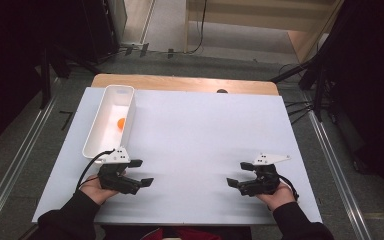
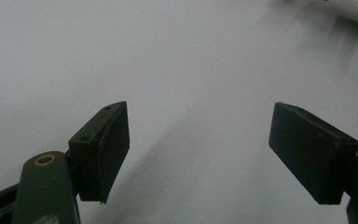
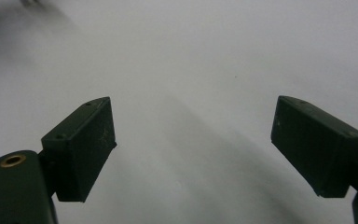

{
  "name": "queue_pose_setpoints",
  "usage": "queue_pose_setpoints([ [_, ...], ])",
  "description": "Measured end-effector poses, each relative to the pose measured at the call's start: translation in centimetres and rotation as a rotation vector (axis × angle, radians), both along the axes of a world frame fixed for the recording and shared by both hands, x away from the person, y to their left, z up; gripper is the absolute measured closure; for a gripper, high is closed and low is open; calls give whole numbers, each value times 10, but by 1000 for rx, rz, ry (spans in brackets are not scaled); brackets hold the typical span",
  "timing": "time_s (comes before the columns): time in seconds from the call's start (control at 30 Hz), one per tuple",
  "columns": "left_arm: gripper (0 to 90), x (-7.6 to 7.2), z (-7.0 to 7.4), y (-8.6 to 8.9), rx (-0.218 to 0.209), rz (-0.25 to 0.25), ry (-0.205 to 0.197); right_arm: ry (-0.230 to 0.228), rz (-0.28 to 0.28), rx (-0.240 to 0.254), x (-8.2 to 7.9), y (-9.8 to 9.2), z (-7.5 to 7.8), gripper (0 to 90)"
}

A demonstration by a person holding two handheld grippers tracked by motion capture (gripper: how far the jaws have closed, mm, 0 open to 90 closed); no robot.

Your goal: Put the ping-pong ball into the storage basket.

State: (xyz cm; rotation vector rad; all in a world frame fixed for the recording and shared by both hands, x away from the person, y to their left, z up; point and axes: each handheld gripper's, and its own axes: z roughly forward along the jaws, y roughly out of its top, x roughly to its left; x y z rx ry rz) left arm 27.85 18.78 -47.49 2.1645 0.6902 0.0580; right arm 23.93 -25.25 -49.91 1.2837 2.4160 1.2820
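From my feed I see a wooden worktop covered by a white sheet, its far edge left bare. Grey carpeted floor surrounds it, with metal rails running along both sides. Dark stands and black cables sit in shadow beyond the far corners; a pale wooden unit stands behind

I see a wooden table covered by a broad white sheet. On the sheet, at the upper left of the frame, sits a long white plastic bin.
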Motion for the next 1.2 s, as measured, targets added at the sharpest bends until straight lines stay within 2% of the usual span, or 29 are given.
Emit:
queue_pose_setpoints([
  [0.2, 206, 0, -1, 0, -1, 0, 14, 4, 2, -8, 0, 0, 0, 124],
  [0.47, 206, 1, -2, 0, 10, 0, 15, 4, 5, -10, 0, 0, 0, 124],
  [1.2, 206, 1, -1, 0, 1, 2, 18, 2, 8, -12, 0, 1, -1, 124],
])
